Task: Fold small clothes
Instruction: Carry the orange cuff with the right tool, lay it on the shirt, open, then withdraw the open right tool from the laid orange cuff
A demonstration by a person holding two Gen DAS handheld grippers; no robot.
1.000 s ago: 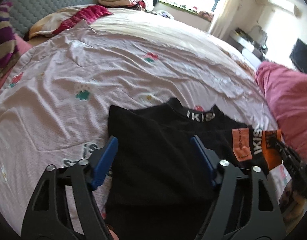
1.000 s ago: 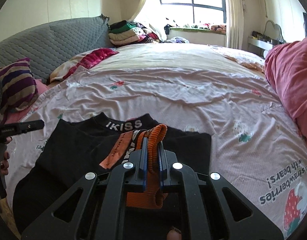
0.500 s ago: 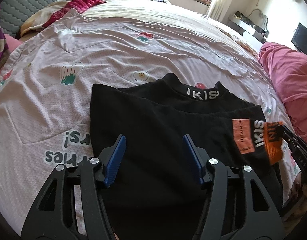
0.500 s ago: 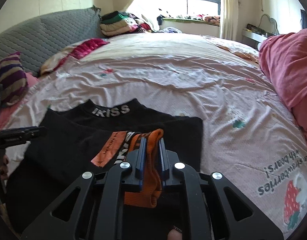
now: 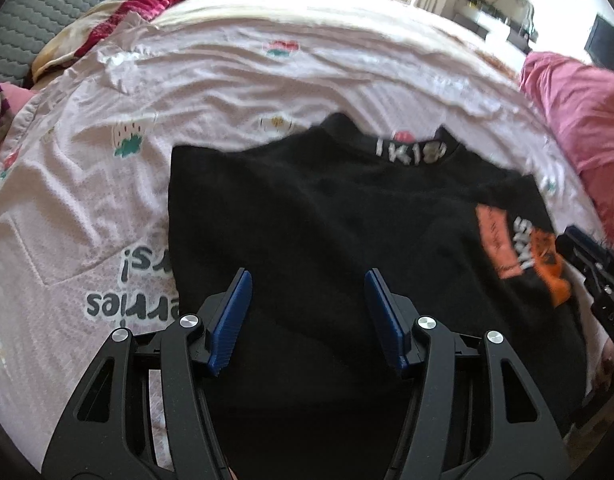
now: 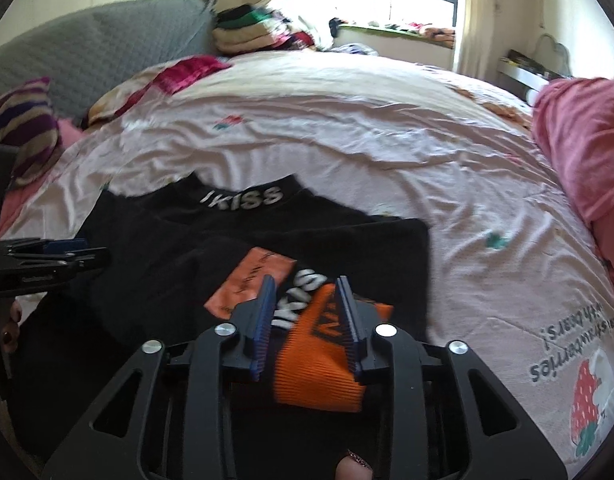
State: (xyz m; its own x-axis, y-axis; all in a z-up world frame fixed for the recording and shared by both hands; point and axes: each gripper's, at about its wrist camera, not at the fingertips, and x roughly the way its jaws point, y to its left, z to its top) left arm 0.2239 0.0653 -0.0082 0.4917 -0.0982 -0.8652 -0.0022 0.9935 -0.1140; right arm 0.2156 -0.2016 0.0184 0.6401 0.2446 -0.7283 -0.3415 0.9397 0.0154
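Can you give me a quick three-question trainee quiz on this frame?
1. True or false: the black garment hangs in the air off the bedsheet.
2. What colour is the cuff between the right tongs? A) orange B) green C) white
3. What word is printed on the collar?

Key: 1 false, it lies flat on the bed. 2 A. 3 IKISS.

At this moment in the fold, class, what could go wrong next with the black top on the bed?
1. The right gripper is opening its jaws around the orange cuff; if the pads snag the ribbing, the folded sleeve may drag out of place.
2. The left gripper hovers open over the black top; pinching there could bunch several layers.
3. The bedsheet is wrinkled, so folds may lie uneven.
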